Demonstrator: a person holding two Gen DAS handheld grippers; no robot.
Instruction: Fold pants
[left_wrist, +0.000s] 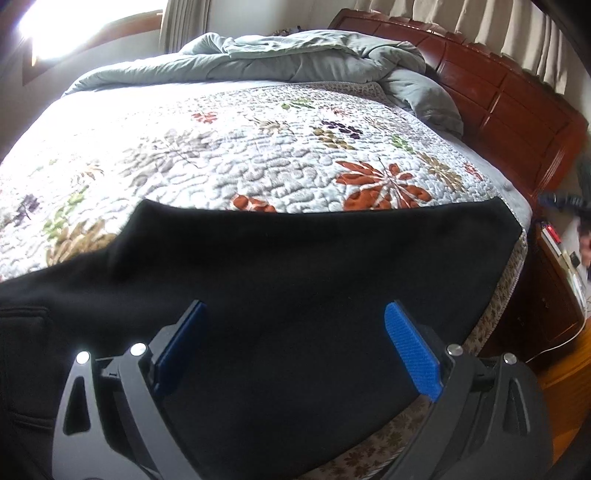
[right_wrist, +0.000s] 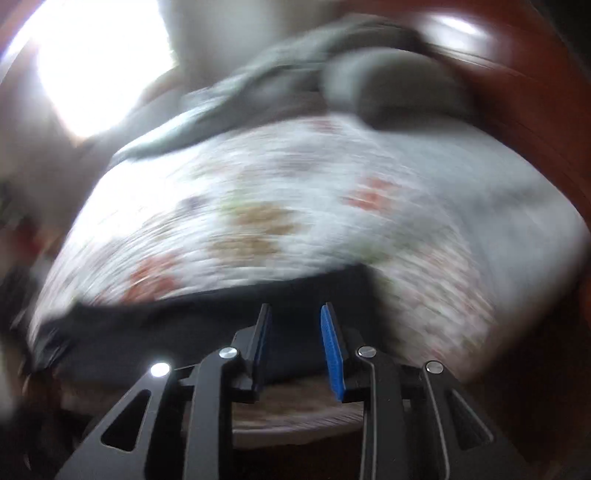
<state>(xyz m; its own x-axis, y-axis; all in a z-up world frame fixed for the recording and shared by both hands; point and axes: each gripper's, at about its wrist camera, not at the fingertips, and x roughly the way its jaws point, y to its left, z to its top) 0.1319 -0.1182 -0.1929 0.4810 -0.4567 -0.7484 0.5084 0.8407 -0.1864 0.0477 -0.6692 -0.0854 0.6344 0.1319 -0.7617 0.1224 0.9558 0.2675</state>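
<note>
My left claw (left_wrist: 295, 314) hangs with its jaws spread wide apart, gripping nothing; its blue pads (left_wrist: 412, 350) frame a broad stretch of the black pants (left_wrist: 288, 266) right below. The pants lie flat along the near edge of the bed (left_wrist: 495, 321), on the floral quilt (left_wrist: 229, 155), one end reaching toward the bed's right corner and the rest running off to the left. My right claw (right_wrist: 295, 314) is parted by a narrow gap with nothing between the pads; its view is badly smeared, but I make out the pants (right_wrist: 166, 325) as a dark band under and ahead of the fingers. Farther out, a rumpled grey-green duvet (left_wrist: 295, 55) is heaped against the reddish wooden headboard (left_wrist: 498, 92), and a bright window (left_wrist: 81, 26) glares at the upper left.
</note>
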